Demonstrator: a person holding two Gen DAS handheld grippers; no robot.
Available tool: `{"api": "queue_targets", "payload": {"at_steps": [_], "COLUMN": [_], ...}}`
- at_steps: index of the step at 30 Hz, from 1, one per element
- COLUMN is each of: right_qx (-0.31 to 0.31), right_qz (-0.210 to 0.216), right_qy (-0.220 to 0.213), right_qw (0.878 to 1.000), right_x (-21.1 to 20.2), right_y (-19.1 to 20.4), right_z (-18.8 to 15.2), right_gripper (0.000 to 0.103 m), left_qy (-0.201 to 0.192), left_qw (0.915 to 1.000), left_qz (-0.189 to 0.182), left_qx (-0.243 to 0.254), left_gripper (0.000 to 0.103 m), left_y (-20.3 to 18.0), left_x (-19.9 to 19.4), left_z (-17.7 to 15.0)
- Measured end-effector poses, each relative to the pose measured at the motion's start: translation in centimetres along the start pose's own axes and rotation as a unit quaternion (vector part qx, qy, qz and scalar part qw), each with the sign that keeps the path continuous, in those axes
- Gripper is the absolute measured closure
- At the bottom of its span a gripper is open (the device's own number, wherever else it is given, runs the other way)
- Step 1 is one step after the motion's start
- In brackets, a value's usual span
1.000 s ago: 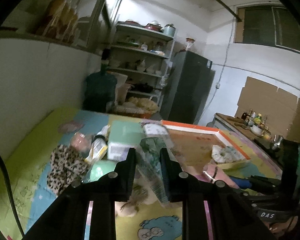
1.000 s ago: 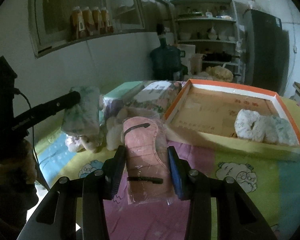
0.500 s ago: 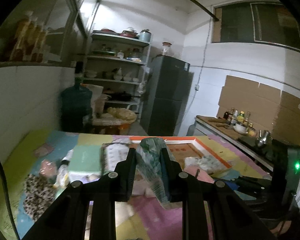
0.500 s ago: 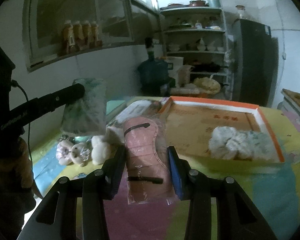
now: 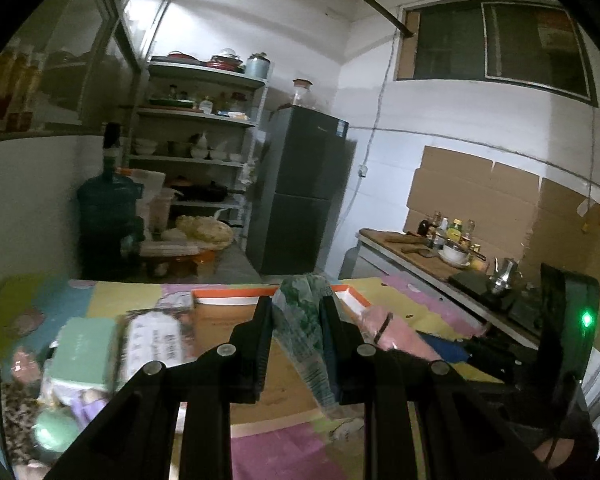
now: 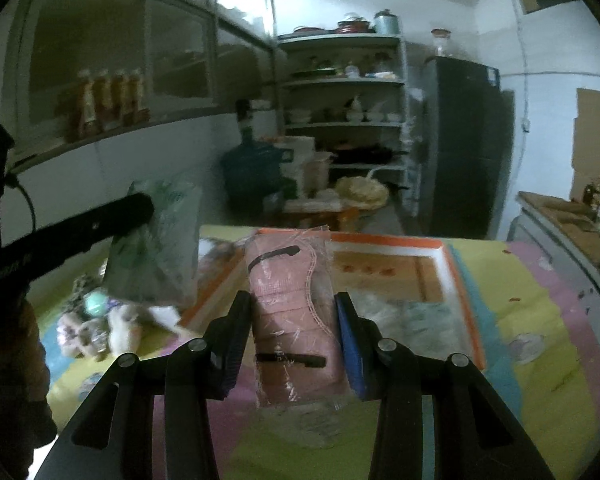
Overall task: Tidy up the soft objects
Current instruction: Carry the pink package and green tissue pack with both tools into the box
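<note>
- Left gripper (image 5: 296,320) pinches green pack (image 5: 304,320); right gripper (image 6: 292,316) pinches pink pack (image 6: 296,312).
- Tray (image 6: 456,276) holds two packs; loose pile (image 5: 80,360) remains.

We look out along each gripper's fingers, slightly downward, close over the table (image 5: 112,292). Both views share the orange-rimmed tray (image 6: 460,276), shelves (image 5: 198,120) and fridge (image 6: 466,144).
</note>
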State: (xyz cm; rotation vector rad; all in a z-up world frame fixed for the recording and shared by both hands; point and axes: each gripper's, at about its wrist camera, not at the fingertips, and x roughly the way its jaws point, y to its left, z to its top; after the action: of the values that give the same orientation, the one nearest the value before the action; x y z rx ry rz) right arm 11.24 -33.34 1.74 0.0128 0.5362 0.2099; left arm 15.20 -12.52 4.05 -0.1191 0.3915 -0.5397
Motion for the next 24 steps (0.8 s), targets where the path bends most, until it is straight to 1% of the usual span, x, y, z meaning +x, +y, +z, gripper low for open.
{"api": "queue_targets", "payload": {"at_steps": [4,16,20,24], "right_qx": [0.006,0.024,0.030,0.047], "right_qz": [-0.018,-0.050,-0.049,-0.032], "right_qy": [-0.005,0.002,0.008,0.022], "right_qw": [1.000,0.998,0.998,0.998], "right_x": [0.1,2.0,3.2,4.7], "right_y": [-2.5,-8.3,-10.0,-11.9], "right_z": [0.9,2.4,3.1,3.9], "right_gripper": [0.060,0.060,0.060,0.060], "left_qy": [0.006,0.030,0.047,0.071], "left_qw": [0.9999,0.9995,0.9987,0.9971], "left_qz": [-0.011,-0.013,-0.016,-0.020], "left_qx": [0.000,0.003,-0.003,-0.018], "left_gripper": [0.079,0.079,0.079,0.079], "left_y": [-1.3,-3.7,-4.0,-4.0], "left_x": [2.0,7.8,10.3,12.7], "left_z": [0.5,1.9,2.3,2.7]}}
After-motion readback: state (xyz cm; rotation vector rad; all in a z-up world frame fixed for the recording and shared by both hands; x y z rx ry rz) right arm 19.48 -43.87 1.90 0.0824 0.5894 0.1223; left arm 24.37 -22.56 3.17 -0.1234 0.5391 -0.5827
